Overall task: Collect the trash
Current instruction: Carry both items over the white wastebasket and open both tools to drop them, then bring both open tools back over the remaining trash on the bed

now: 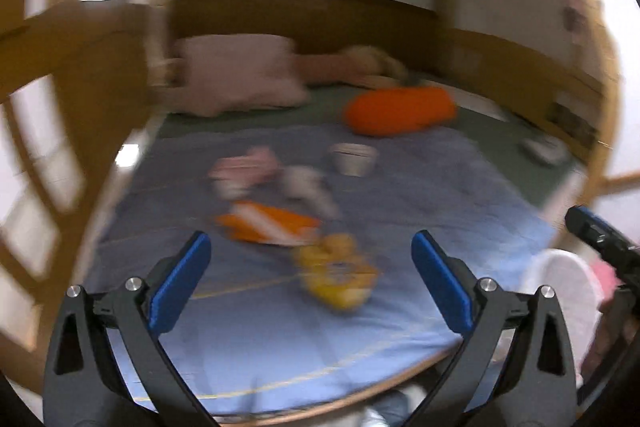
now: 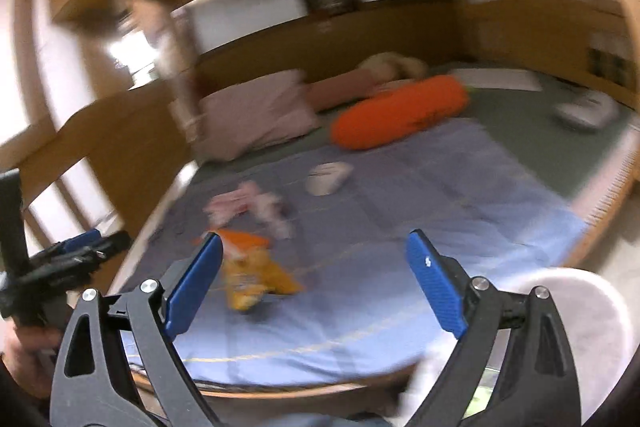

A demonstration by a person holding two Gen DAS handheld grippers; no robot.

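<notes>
Trash lies on a bed with a blue quilt (image 1: 440,195): a yellow snack bag (image 1: 336,275) (image 2: 256,277), an orange snack bag (image 1: 272,223) (image 2: 240,239), crumpled pink and white wrappers (image 1: 244,171) (image 2: 236,203) and a white paper cup (image 1: 354,159) (image 2: 328,177) on its side. My left gripper (image 1: 311,241) is open over the bed's near edge, nothing between its blue pads. My right gripper (image 2: 314,239) is open too and holds nothing. Both views are blurred.
A white bin (image 1: 560,283) (image 2: 588,307) stands at the bed's near right corner. An orange carrot-shaped cushion (image 1: 400,109) and a pink pillow (image 1: 240,75) lie farther back. Wooden bunk rails and a ladder (image 1: 48,147) frame the left side.
</notes>
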